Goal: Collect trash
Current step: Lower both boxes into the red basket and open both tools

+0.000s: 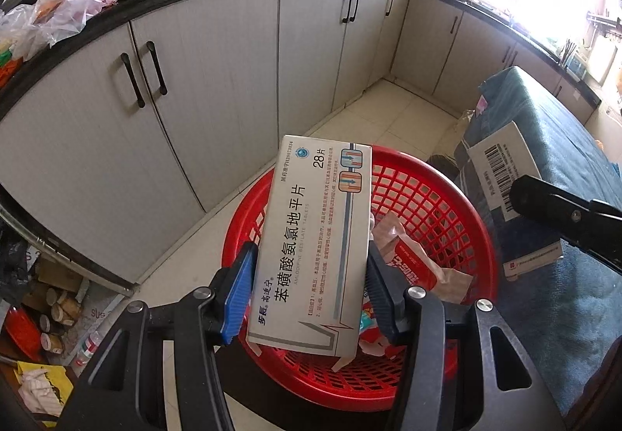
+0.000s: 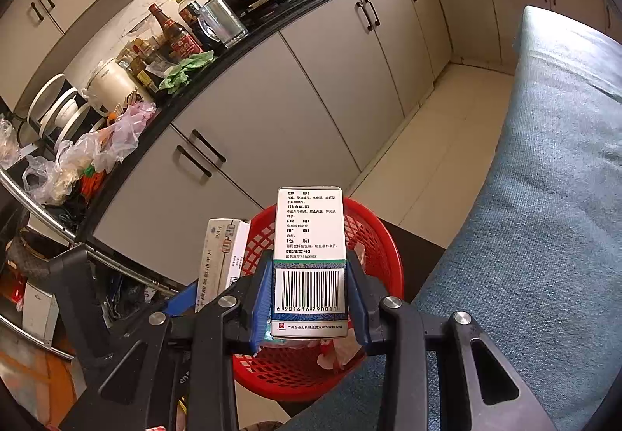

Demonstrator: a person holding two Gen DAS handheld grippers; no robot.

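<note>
left gripper [image 1: 309, 291] is clamped on the long sides of a flat tablet box [image 1: 315, 236], held over the red basket [image 1: 447, 205]. right gripper [image 2: 309, 299] is closed on a narrower barcode box [image 2: 309, 260], also above the basket rim. both cartons are judged light, thin-walled and easily crushed; side grips near the lower end look adequate. wrappers [image 1: 420, 264] already lie inside. the basket mouth is open below; a blue-covered surface [image 2: 544, 236] borders it on one side, cabinets [image 1: 194, 112] stand well apart.
</note>
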